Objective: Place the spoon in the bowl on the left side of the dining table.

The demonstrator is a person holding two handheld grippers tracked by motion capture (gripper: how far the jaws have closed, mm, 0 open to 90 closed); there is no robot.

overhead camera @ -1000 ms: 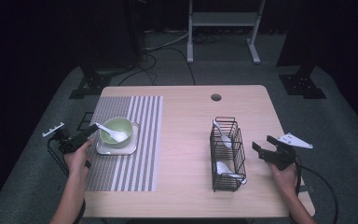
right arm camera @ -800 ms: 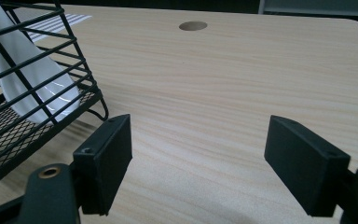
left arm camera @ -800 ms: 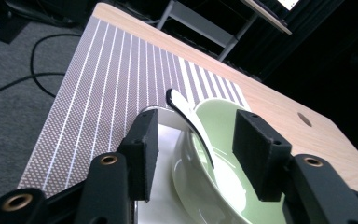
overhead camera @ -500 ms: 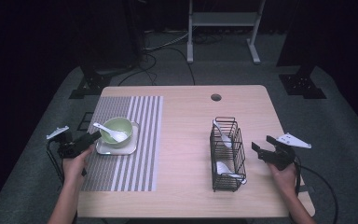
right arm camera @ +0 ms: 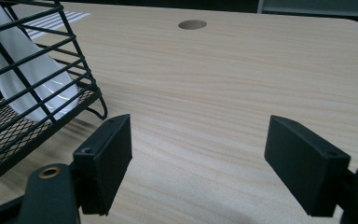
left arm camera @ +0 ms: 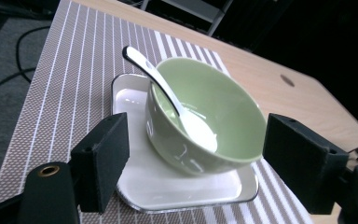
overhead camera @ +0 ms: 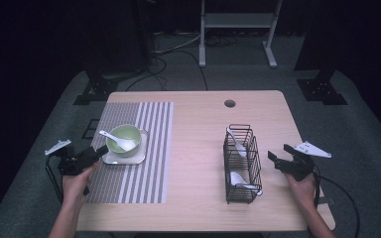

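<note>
The desk (overhead camera: 198,148) has a wide bare stretch of wood down its middle, between the striped mat (overhead camera: 129,148) on the left and the wire basket (overhead camera: 241,163) on the right; a round hole (overhead camera: 229,103) sits near the far edge. The mat reaches almost to the desk's left and near edges. On it, the white tray (left arm camera: 168,186) carries the green bowl (left arm camera: 205,121), with a white spoon (left arm camera: 168,93) leaning inside, handle over the rim.

The left gripper (overhead camera: 96,152) sits at the desk's left edge just beside the tray; its jaws have just been opening and stand wide, nothing pressed between them. The right gripper (overhead camera: 274,159) hovers right of the basket, jaws spread over bare wood.

The white spoons (overhead camera: 238,144) in the basket are partly masked by wires, and the basket is cut off in the right gripper view.
</note>
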